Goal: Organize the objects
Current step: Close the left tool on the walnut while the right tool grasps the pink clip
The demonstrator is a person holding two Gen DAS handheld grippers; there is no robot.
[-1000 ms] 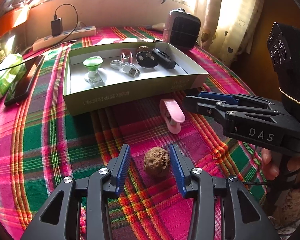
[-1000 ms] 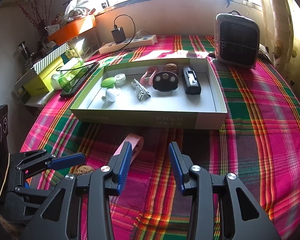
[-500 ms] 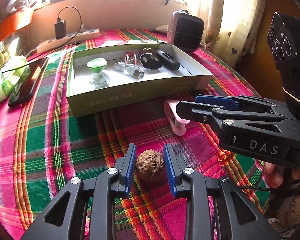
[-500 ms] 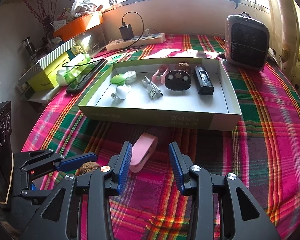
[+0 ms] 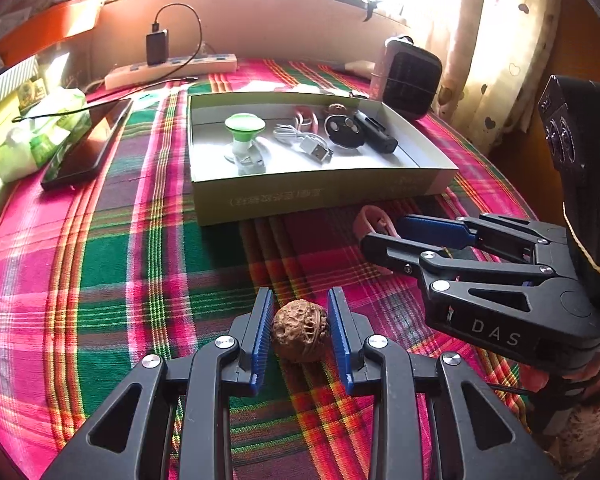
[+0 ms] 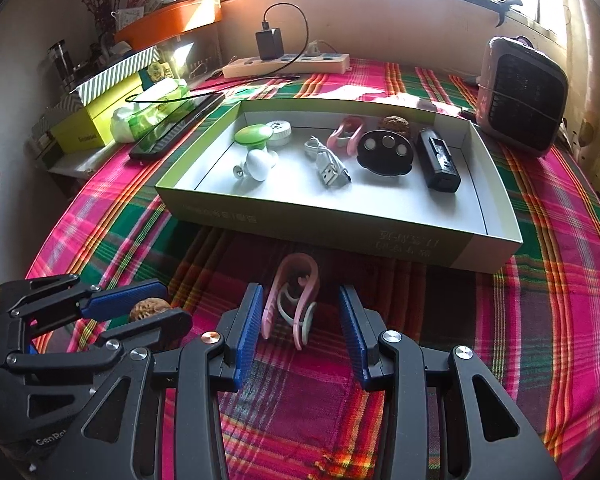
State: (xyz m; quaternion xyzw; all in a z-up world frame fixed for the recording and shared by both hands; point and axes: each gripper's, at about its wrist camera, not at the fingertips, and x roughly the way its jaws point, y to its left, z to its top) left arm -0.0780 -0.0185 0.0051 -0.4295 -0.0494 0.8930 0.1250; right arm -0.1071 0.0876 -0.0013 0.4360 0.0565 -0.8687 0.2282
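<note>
Two walnuts [image 6: 150, 307], two pink clips [image 6: 296, 300]

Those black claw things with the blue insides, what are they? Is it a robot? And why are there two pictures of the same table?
They are not a robot. A person holds one two-finger grabber in each hand, and each grabber carries a small camera that looks forward along its fingers, so you get two pictures of one table.

One picture comes from the left gripper. Its jaws have just been closing, and its blue pads now press on a walnut sitting on the plaid tablecloth.

The other comes from the right gripper. Its jaws are open around a pink clip and are not squeezing it.

Behind them is a shallow cardboard tray holding small things: a USB cable, another pink clip and another walnut. A heater and a power strip stand farther back.
</note>
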